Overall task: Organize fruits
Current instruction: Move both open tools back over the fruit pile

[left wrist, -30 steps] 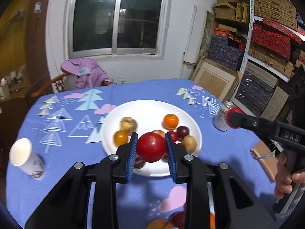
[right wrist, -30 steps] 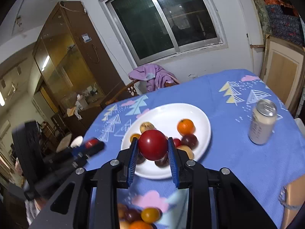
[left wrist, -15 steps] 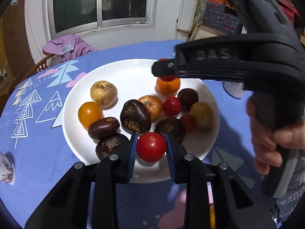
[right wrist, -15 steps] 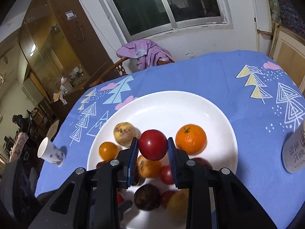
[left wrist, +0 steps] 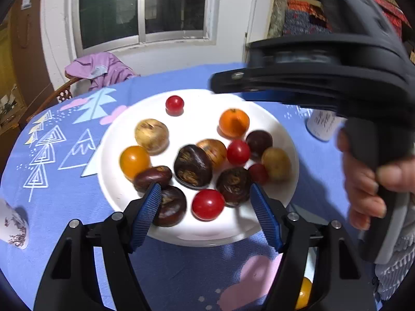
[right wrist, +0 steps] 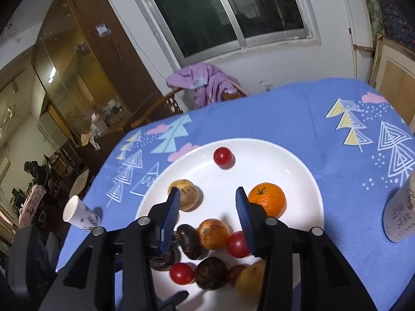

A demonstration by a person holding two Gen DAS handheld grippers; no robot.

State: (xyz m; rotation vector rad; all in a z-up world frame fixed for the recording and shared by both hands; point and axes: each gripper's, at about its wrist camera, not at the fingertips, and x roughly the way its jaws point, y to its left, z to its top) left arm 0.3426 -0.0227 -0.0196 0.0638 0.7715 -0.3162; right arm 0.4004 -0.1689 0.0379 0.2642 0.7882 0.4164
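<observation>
Left gripper (left wrist: 206, 198) is seen with jaws spread wide and empty; half a second ago a red tomato (left wrist: 208, 204) was clamped in it, now that tomato is resting on the near rim area of the white plate (left wrist: 264, 229), between the blue pads but untouched. Right gripper (right wrist: 207, 202) is likewise spread apart with nothing held; the small red tomato (right wrist: 222, 156) previously gripped is now lying alone at the plate's far side, apart from the pile. The remaining fruit is clustered mid-plate: an orange (right wrist: 267, 199), dark chestnut-like pieces, yellow-brown ones. Only in the left wrist view are the right tool's black body and the holding hand (left wrist: 368, 189) shown. Only in the right wrist view is a paper cup (right wrist: 79, 213) fully shown, lying on the blue tablecloth (right wrist: 337, 160)
</observation>
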